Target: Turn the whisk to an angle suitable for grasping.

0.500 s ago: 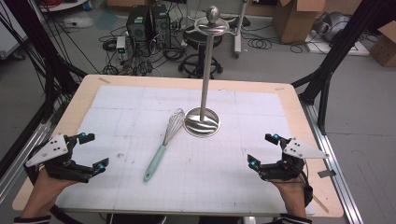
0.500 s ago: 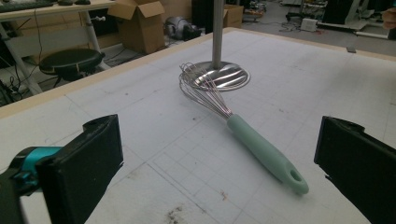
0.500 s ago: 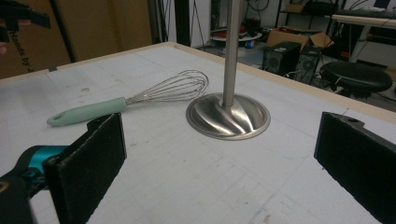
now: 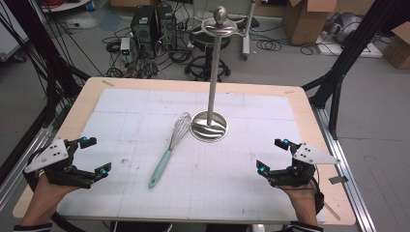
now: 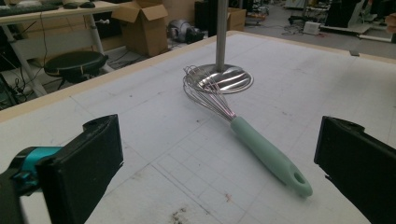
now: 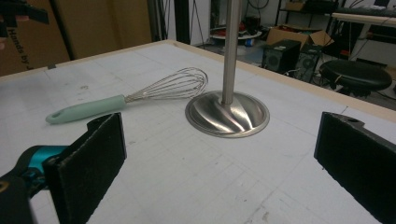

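A wire whisk with a mint-green handle [image 4: 167, 155] lies on the white mat near the table's middle, its wire head touching the round base of a tall steel stand [image 4: 209, 127]. My left gripper [image 4: 95, 155] rests at the near left, open and holding nothing. At the near right my right gripper [image 4: 271, 155] is open too, nothing between its jaws. In the left gripper view the whisk [image 5: 261, 144] lies ahead between the jaws, handle nearest. The right gripper view has the stand's base [image 6: 227, 113] ahead and the whisk [image 6: 126, 100] to its left.
The stand's pole rises to a hooked top with a ball knob [image 4: 220, 19]. The wooden table edge [image 4: 309, 121] frames the mat. Beyond the table are a stool [image 4: 208, 65], cables, computer cases and cardboard boxes. Black frame legs stand at both sides.
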`<state>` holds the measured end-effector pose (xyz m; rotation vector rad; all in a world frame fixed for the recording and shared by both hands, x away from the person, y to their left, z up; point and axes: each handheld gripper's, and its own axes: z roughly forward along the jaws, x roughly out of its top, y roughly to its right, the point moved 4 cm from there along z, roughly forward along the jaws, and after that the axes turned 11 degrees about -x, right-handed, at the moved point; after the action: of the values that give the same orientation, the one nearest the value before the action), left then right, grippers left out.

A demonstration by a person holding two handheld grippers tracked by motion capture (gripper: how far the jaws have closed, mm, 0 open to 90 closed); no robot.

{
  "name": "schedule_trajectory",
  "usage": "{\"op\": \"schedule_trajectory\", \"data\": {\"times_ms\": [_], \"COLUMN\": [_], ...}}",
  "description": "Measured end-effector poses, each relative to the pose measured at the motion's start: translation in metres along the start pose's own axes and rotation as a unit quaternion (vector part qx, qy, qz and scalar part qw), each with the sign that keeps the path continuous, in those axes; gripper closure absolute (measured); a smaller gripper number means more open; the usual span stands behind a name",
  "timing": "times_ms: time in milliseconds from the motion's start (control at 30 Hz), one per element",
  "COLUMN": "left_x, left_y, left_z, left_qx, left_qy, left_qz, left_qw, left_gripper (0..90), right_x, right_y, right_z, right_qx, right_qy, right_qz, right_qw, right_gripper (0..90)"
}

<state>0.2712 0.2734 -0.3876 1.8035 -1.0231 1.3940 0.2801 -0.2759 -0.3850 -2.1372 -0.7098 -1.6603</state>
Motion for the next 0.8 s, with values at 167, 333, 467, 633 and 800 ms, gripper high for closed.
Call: {"op": "schedule_trajectory", "data": {"times_ms": [167,333,467,633,800], "left_x": [0.003,0.015,0.028,0.04,0.052], "left_y": [-0.001,-0.007,-0.008,-0.009,-0.011], "left_z": [0.001,0.007,0.014,0.021,0.026], "left_qx": [-0.002,-0.016,-0.025,-0.034,-0.04], "left_qy": [0.003,-0.012,-0.029,-0.053,-0.066], "left_qz": [0.0,0.001,0.014,0.023,0.033], "left_qw": [1.0,0.9998,0.9991,0.9978,0.9964], "left_gripper": [1.7,1.7,1.7,1.7,1.7], "right_x": [-0.001,-0.001,0.0,0.0,0.0], "right_y": [0.001,0.004,0.006,0.005,0.004], "right_z": [0.0,-0.004,-0.007,-0.007,-0.006], "right_qx": [-0.001,-0.006,-0.007,-0.005,-0.001], "right_qy": [-0.001,0.002,0.009,0.006,0.006], "right_qz": [0.002,0.006,0.008,0.007,0.008], "right_qw": [1.0,1.0,0.9999,0.9999,1.0], "right_gripper": [0.9,0.9,0.9,0.9,0.9]}}
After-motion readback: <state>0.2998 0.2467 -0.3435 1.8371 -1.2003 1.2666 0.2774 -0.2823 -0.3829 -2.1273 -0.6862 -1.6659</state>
